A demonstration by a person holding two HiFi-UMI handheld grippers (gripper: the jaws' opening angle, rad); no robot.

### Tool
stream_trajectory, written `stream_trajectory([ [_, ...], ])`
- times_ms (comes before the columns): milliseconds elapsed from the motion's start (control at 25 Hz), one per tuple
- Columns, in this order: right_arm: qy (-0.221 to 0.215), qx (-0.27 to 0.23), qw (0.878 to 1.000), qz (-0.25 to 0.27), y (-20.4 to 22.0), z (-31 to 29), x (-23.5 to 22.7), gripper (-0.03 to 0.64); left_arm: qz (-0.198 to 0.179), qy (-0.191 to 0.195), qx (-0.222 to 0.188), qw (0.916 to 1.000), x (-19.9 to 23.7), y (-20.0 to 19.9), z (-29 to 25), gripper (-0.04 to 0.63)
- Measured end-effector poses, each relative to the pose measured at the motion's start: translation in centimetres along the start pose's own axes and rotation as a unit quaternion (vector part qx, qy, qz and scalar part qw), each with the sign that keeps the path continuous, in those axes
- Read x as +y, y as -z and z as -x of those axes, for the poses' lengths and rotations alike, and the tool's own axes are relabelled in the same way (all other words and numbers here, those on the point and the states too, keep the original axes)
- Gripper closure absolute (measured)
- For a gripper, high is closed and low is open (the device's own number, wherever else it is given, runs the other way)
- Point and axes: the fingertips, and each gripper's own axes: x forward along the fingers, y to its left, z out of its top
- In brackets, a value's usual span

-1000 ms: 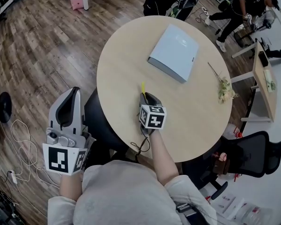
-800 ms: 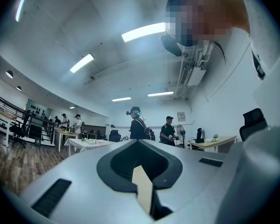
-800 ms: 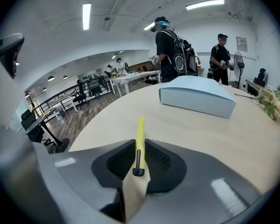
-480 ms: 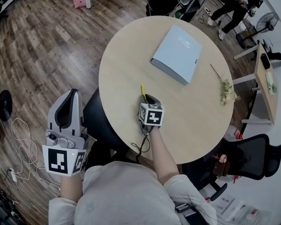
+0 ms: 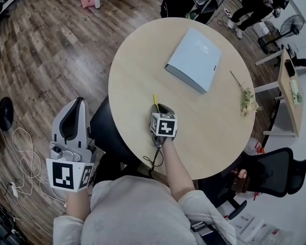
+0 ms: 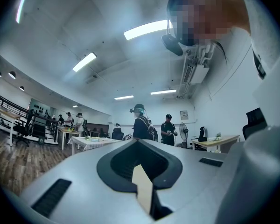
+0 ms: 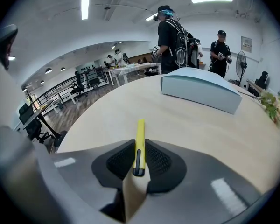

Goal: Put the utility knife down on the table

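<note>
1. Nearest to us, off the desk and over the wooden floor (image 5: pixel 41 45) on our left side, we hold the left gripper (image 5: pixel 77 102) with its jaws pressed together and nothing between them (image 6: pixel 139 146). It points up and out into the room.
2. A little further on, our right arm reaches over the near edge of the round, pale desk (image 5: pixel 137 60). The right gripper (image 5: pixel 160 107) sits low above the desktop.
3. Its jaws pinch the utility knife (image 7: pixel 139 141), a slim yellow one with a black slider. The dark pads close on its rear part from either side.
4. The front of the utility knife (image 5: pixel 155 98) sticks out past the jaws, pointing away from us across the desk. We cannot tell whether its tip touches the wood.
5. Beyond the knife, well apart from it, a flat pale blue-grey box (image 5: pixel 194 59) lies on the far half of the desk. The right gripper view shows its long side wall (image 7: pixel 200 90) facing us.
6. To the right of that box, near the desk's right edge, lies a dried flower sprig (image 5: pixel 246 98).
7. Past the desk, a person in black with a backpack (image 7: pixel 170 36) stands in the room, with others further back.
</note>
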Motion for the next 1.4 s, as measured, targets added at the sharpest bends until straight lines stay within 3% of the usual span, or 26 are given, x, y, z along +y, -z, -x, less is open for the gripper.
stream_trajectory([
  [440,-0.008,-0.020,1.000,0.007,-0.9,0.6,0.4,0.529,0.000,0.007,-0.004,1.0000,-0.3,-0.2,-0.2,0.586],
  [520,-0.005,-0.035,0.999,0.012,-1.5,1.5,0.5,0.534,0.000,0.011,-0.005,0.9999,-0.5,-0.3,-0.2,0.586],
  [640,-0.002,-0.063,0.998,0.016,-2.6,3.2,0.5,0.606,0.000,0.018,-0.009,0.9998,-1.2,-0.6,-0.3,0.586],
  [1000,-0.018,-0.154,0.987,0.033,-5.5,10.7,0.4,0.606,-0.004,0.053,-0.027,0.9982,-5.3,-1.8,-0.6,0.586],
  [1400,-0.001,-0.233,0.971,0.054,-7.7,18.8,-0.8,0.606,-0.004,0.083,-0.050,0.9953,-9.6,-3.6,0.0,0.586],
])
